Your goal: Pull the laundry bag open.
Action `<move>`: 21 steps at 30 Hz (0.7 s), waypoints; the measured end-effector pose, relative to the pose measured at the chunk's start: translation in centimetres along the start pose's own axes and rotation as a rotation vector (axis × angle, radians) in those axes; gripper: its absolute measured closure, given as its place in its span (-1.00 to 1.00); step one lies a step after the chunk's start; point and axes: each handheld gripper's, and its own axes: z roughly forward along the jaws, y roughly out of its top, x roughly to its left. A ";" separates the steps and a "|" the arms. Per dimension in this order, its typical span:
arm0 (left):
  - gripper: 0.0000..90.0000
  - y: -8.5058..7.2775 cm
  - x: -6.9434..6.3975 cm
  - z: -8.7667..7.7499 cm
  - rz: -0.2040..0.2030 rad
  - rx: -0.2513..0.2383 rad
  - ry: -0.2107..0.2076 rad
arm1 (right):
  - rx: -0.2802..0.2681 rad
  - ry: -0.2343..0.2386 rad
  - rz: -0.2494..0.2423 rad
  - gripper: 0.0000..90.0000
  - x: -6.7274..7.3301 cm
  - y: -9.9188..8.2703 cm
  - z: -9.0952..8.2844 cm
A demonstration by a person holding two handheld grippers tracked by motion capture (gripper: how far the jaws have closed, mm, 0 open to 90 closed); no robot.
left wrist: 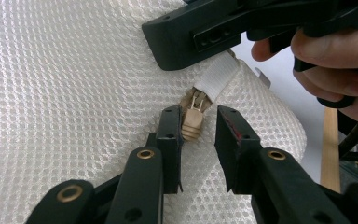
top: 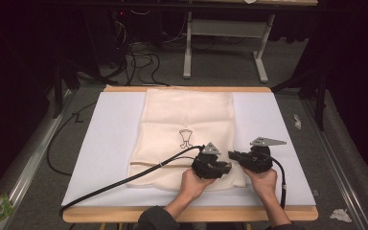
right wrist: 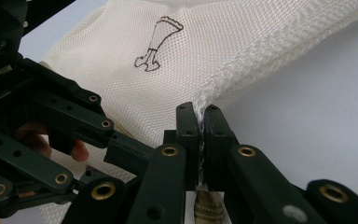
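A: Looking along the left gripper, where does the zipper pull lie?

B: Right between its jaws, long axis pointing up the view toward the white tape end at the corner of the mesh laundry bag. It touches the left-hand pad; the other pad stands just off it, so the jaws are partly open and not yet pinching

A: And the right gripper?

B: Its jaws are clamped flat on the bag's seam edge, at the near right corner, just beside the left gripper. The bag lies flat on the white tabletop

A: Which hand is nearer the pull?

B: The left; I judge it need only close to take it, then draw along the seam while the right holds
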 end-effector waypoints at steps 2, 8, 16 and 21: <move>0.59 0.0 0.0 -0.1 -0.003 -0.003 -0.006 | -0.002 0.000 0.000 0.96 0.0 0.0 0.0; 0.64 0.0 0.1 0.0 -0.017 0.000 -0.012 | -0.003 0.002 -0.001 0.96 0.1 0.0 0.1; 0.79 -0.4 0.1 0.4 -0.027 0.022 -0.003 | 0.000 0.005 0.002 0.96 0.1 -0.2 0.3; 0.80 -0.3 0.1 0.5 -0.030 0.019 0.002 | -0.001 0.004 0.001 0.96 0.1 -0.1 0.2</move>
